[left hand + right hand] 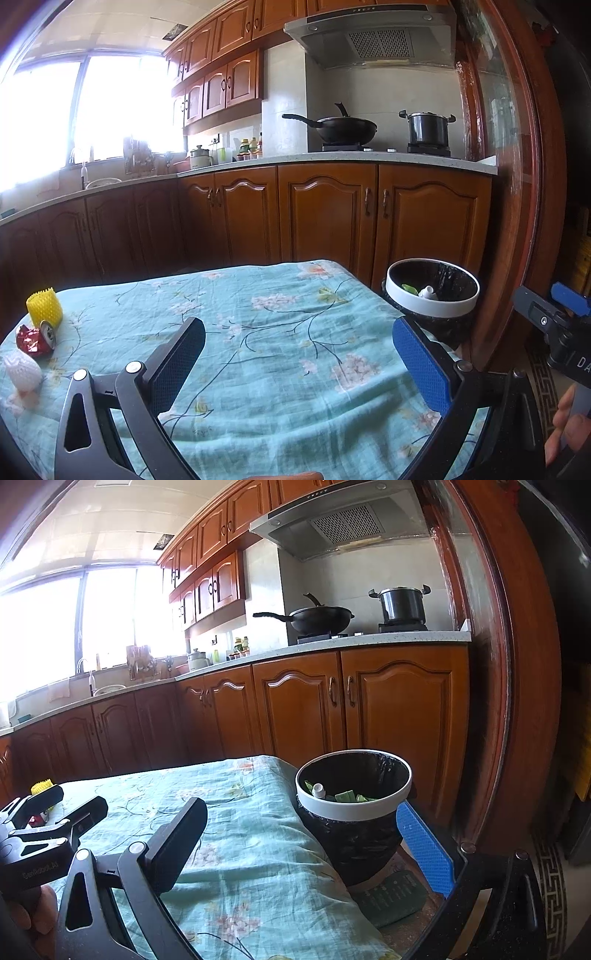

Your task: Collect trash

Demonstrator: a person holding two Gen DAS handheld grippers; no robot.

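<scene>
In the left wrist view, a yellow foam net (pixel 44 307), a crushed red can (pixel 36 340) and a white foam net (pixel 22 372) lie at the table's left edge. My left gripper (pixel 299 339) is open and empty above the table's middle. The white-rimmed bin with a black liner (pixel 432 291) stands past the table's right edge, with green scraps and a small white bottle inside. In the right wrist view, my right gripper (pixel 303 819) is open and empty, just before the bin (pixel 354 805). The left gripper (pixel 55 819) shows at the left there.
The table wears a teal floral cloth (pixel 266 332). Brown kitchen cabinets (pixel 325 214) stand behind, with a wok (pixel 343 129) and a pot (pixel 428 127) on the stove. A wooden door frame (pixel 517 184) rises at the right. A dark mat (pixel 395 897) lies under the bin.
</scene>
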